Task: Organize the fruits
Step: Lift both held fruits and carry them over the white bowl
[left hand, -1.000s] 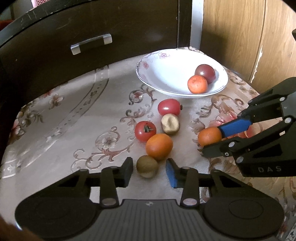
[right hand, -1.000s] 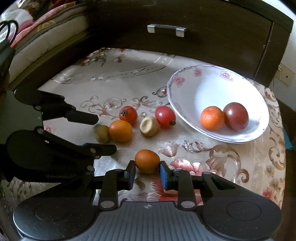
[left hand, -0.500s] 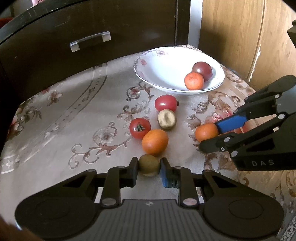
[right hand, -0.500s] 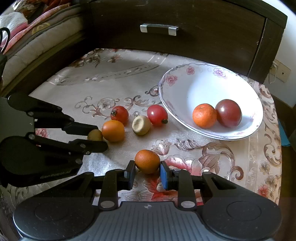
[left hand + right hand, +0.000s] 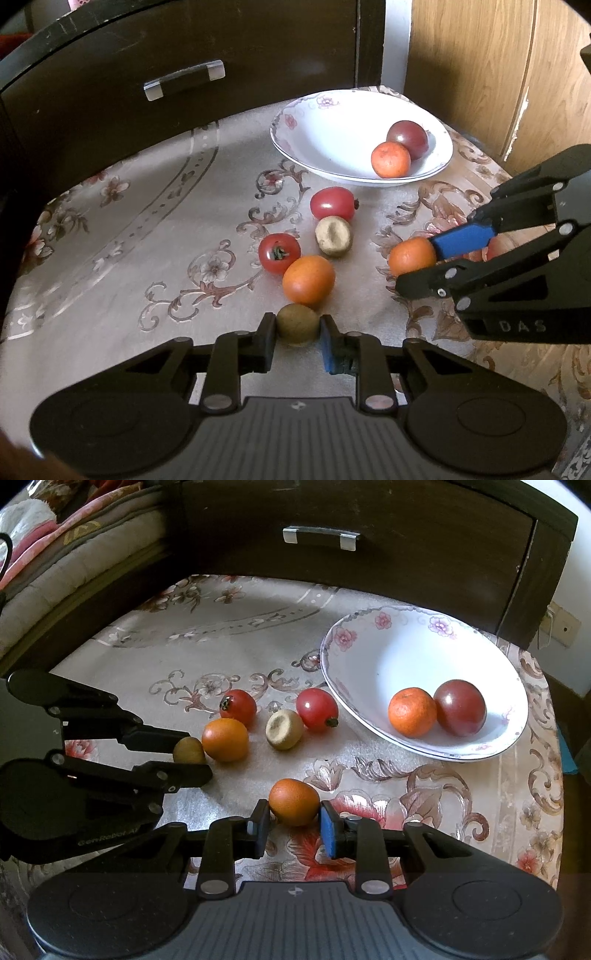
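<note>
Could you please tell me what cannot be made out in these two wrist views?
- Left wrist view: whether the jaws of the left gripper lift the kiwi off the tablecloth; its underside is hidden.
- Right wrist view: the underside of the orange in the right gripper.
- Both views: the tablecloth's near edge, covered by the gripper bodies.

I see a floral tablecloth (image 5: 147,236) below a dark drawer (image 5: 369,524) with its metal handle (image 5: 320,537). Folded bedding (image 5: 55,554) lies far left

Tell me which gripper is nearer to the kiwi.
Left. The left gripper has the kiwi between its jaws. The right gripper is off to its right, around an orange.
</note>
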`<action>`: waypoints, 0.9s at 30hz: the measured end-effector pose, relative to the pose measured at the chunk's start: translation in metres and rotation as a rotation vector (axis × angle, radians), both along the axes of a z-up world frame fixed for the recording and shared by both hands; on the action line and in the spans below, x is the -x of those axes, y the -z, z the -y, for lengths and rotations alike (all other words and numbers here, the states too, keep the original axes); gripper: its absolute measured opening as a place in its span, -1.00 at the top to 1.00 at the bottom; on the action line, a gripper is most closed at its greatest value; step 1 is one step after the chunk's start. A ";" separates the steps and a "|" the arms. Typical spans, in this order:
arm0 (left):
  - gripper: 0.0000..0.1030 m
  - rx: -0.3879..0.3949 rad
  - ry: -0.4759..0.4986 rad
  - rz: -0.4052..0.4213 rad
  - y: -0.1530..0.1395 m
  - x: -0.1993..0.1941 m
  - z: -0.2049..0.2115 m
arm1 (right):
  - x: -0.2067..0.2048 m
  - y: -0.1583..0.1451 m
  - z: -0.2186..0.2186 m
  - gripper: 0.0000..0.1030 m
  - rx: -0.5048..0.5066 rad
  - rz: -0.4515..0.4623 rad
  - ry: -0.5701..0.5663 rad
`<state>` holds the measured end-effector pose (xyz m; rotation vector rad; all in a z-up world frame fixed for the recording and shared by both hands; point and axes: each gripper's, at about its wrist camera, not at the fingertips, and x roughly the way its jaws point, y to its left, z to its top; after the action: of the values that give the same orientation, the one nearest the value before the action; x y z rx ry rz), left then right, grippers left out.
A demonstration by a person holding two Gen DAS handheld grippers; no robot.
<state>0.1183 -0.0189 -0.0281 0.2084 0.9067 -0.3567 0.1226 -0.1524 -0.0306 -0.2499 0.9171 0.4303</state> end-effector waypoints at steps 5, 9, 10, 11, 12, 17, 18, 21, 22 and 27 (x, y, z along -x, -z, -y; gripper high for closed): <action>0.36 0.020 0.010 0.008 -0.007 0.000 0.003 | 0.000 -0.006 0.002 0.58 -0.014 0.016 0.002; 0.36 0.026 0.008 0.019 -0.012 -0.001 0.003 | 0.000 -0.011 0.003 0.58 -0.024 0.028 0.008; 0.36 0.028 0.005 0.021 -0.013 -0.002 0.002 | 0.000 -0.011 0.003 0.58 -0.025 0.028 0.008; 0.36 0.031 0.003 0.022 -0.014 -0.003 0.002 | 0.000 -0.011 0.003 0.58 -0.025 0.029 0.008; 0.36 0.033 0.002 0.024 -0.014 -0.003 0.001 | 0.000 -0.010 0.003 0.58 -0.025 0.030 0.008; 0.36 0.039 0.005 0.028 -0.017 -0.004 0.000 | 0.000 -0.010 0.002 0.58 -0.028 0.030 0.012; 0.36 0.037 0.006 0.025 -0.016 -0.004 0.000 | 0.002 -0.011 0.003 0.58 -0.029 0.030 0.012; 0.36 0.030 0.004 0.016 -0.016 -0.003 -0.001 | 0.002 -0.011 0.003 0.58 -0.029 0.027 0.010; 0.36 0.031 0.002 0.014 -0.015 -0.003 -0.003 | 0.002 -0.011 0.003 0.58 -0.028 0.026 0.010; 0.36 0.032 -0.003 0.013 -0.016 0.001 -0.006 | 0.000 -0.010 0.004 0.58 -0.033 0.017 0.013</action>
<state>0.1176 -0.0129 -0.0121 0.1794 0.8880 -0.3664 0.1230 -0.1563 -0.0209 -0.2170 0.8943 0.4302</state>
